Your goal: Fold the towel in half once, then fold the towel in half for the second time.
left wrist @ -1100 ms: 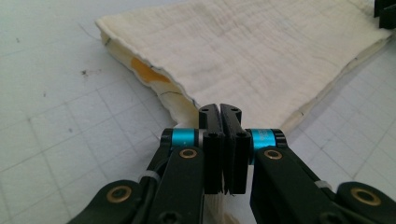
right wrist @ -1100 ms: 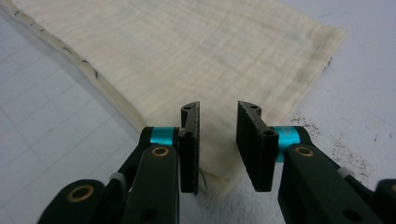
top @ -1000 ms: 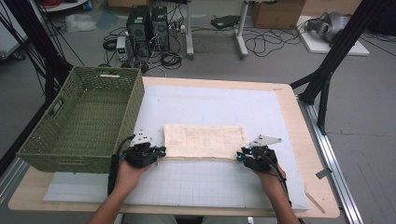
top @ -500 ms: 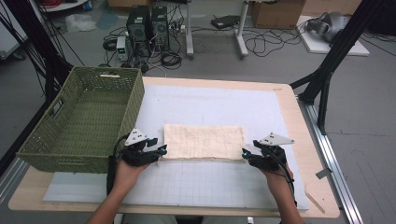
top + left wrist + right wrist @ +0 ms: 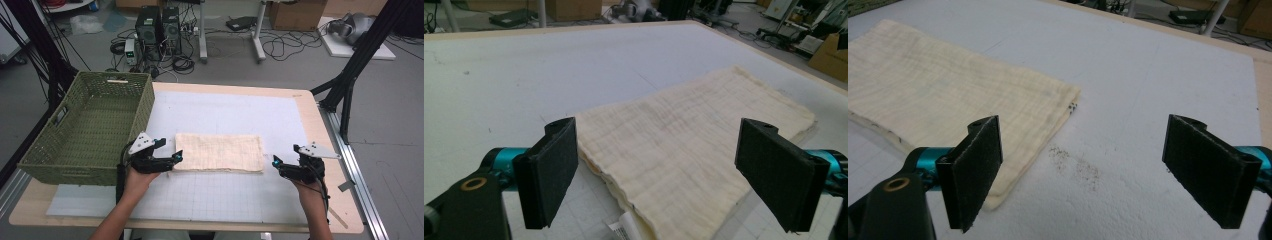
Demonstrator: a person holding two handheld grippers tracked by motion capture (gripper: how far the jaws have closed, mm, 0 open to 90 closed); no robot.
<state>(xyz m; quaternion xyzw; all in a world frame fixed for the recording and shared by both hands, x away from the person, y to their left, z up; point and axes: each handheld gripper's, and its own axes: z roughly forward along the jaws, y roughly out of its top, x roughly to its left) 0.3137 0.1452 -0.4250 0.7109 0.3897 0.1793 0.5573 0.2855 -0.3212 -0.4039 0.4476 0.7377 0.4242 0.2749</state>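
Lying flat on the white mat (image 5: 225,195) just right of the green basket (image 5: 90,130), the folded cream cloth (image 5: 219,152) runs its long axis left to right between the two hands. Its left short edge sits between the spread jaws of the left gripper (image 5: 176,157), whose jaws have just been opening and press on nothing. The right gripper (image 5: 275,162) (jaws also just opened wide, nothing between them) hangs just off the cloth's right end, so the left hand is nearer. Both forearms reach in low, jaws pointing inward.

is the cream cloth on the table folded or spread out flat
Folded. The cream cloth lies as a neat rectangle, with stacked layers showing along its near edge in the left gripper view.
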